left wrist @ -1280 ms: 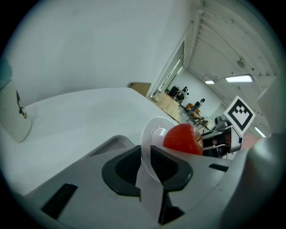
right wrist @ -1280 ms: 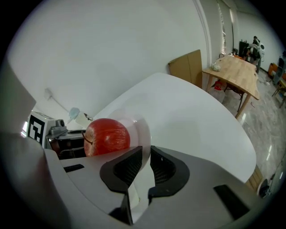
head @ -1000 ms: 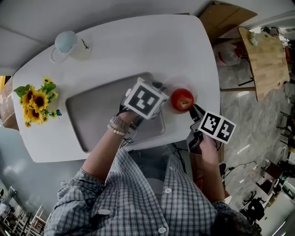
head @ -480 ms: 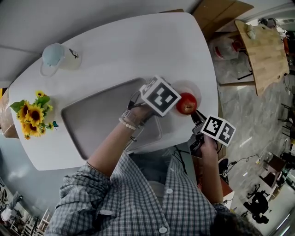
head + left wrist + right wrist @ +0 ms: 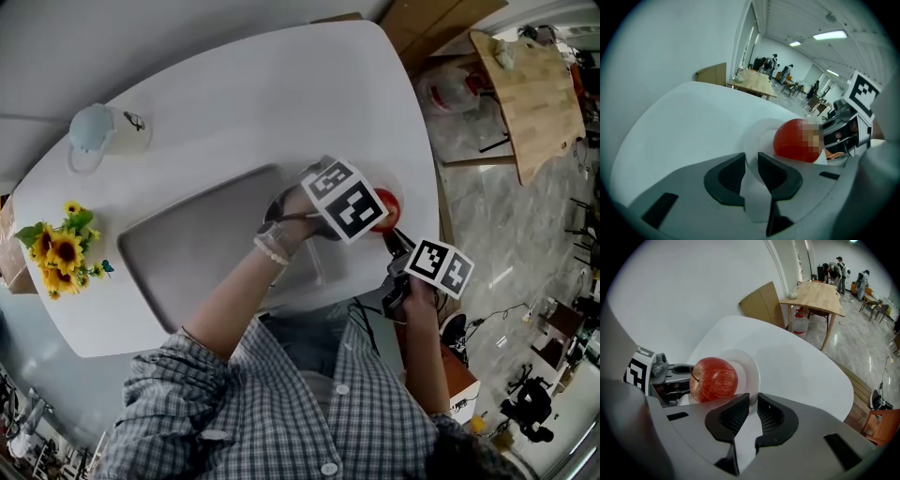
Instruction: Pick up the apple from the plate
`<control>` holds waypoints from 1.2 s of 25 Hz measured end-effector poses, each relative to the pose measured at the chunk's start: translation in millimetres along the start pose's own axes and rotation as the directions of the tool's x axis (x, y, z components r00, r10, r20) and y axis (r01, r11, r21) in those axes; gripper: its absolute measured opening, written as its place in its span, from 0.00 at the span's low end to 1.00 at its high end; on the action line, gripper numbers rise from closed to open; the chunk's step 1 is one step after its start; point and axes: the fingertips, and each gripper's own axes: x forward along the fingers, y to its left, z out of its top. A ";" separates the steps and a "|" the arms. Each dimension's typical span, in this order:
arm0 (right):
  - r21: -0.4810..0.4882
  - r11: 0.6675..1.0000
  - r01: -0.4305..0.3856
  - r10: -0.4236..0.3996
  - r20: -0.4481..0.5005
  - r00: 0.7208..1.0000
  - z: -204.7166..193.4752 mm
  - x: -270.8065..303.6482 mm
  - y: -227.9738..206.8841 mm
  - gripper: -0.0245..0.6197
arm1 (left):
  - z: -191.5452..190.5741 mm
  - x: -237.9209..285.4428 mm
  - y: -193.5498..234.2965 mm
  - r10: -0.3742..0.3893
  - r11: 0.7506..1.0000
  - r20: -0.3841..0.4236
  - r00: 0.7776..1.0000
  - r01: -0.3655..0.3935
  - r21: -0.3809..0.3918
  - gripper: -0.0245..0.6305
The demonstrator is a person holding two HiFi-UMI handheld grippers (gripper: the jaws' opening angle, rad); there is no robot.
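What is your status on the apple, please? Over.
Left gripper shut, empty. Right gripper shut, empty. Apple on plate, between both grippers, not gripped. Nothing blocking it.

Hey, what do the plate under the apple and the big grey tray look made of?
Plate: smooth, even white, probably glazed ceramic, possibly plastic. Tray: matte grey with a raised rim and faint sheen, likely metal, though plastic can't be ruled out.

A white rounded surface stands on a glossy grey tiled floor. At the far right is a wooden table, and a cardboard sheet leans by the plain white wall. Strip lights run overhead; a few people, perhaps, stand far off.
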 end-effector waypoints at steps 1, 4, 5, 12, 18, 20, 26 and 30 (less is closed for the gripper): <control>0.000 1.000 -0.003 0.003 0.003 1.000 0.4 -0.2 -0.2 0.14 | -0.1 1.8 0.2 0.002 1.000 -0.005 1.000 -0.002 0.008 0.15; -0.006 1.000 -0.007 0.008 0.017 1.000 1.5 -1.3 -0.9 0.14 | 1.0 6.2 0.2 0.011 0.999 -0.014 1.000 -0.011 0.030 0.15; -0.009 1.000 -0.007 0.007 0.024 1.000 1.8 -1.5 -1.2 0.14 | 1.4 6.8 0.1 0.011 0.999 -0.012 1.000 -0.010 0.032 0.15; 0.000 1.000 -0.002 0.002 0.074 0.997 3.5 -2.3 -2.2 0.14 | 6.6 2.8 -1.3 -0.009 0.999 0.031 0.999 0.008 0.031 0.17; -0.006 1.000 0.004 -0.003 0.118 0.993 7.0 -9.3 -2.5 0.14 | 12.5 -14.2 4.8 0.015 1.000 0.090 0.996 -0.016 0.002 0.19; -0.036 0.999 0.024 -0.017 0.178 0.984 13.5 -16.9 -2.3 0.14 | 12.1 -25.4 8.4 0.027 1.000 0.122 0.992 -0.025 -0.018 0.19; -0.280 0.953 0.118 0.001 0.389 0.921 29.8 -53.7 28.6 0.14 | -2.4 -67.5 19.2 0.109 0.992 0.221 0.969 -0.092 -0.086 0.09; -0.442 0.891 0.106 0.107 0.431 0.896 24.4 -72.0 74.9 0.11 | -24.3 -97.1 15.4 0.137 0.986 0.271 0.953 -0.105 -0.127 0.06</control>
